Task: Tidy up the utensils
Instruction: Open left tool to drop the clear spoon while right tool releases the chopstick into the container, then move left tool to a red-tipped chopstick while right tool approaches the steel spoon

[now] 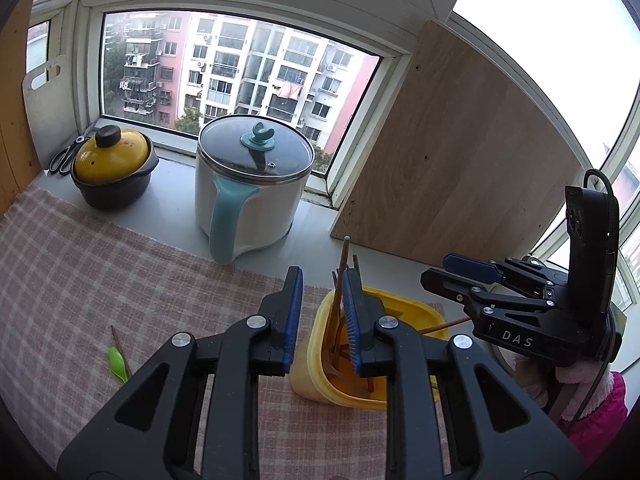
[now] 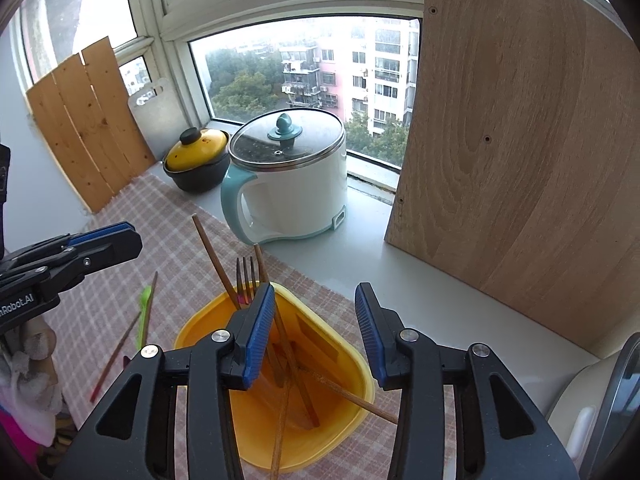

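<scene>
Right wrist view. Yellow plastic holder (image 2: 344, 364) on the checked cloth (image 2: 192, 248): holds wooden chopsticks (image 2: 210, 250) and a fork (image 2: 245, 276), leaning loose. Left of the holder, on the cloth: green spoon (image 2: 145, 300), one more chopstick (image 2: 114, 360). Both look light, stiff, thin and smooth; likely to roll, so grip mid-shaft, crosswise. Right gripper (image 2: 316, 332) jaws apart, empty, over the holder. Left gripper (image 1: 320, 316) jaws slightly apart, nothing held.

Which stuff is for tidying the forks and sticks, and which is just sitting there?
For the job:
yellow container
fork and chopsticks in it
green spoon and loose chopstick on the checked cloth

Just sitting there:
white electric pot
yellow-lidded black pot
scissors
wooden boards
</scene>
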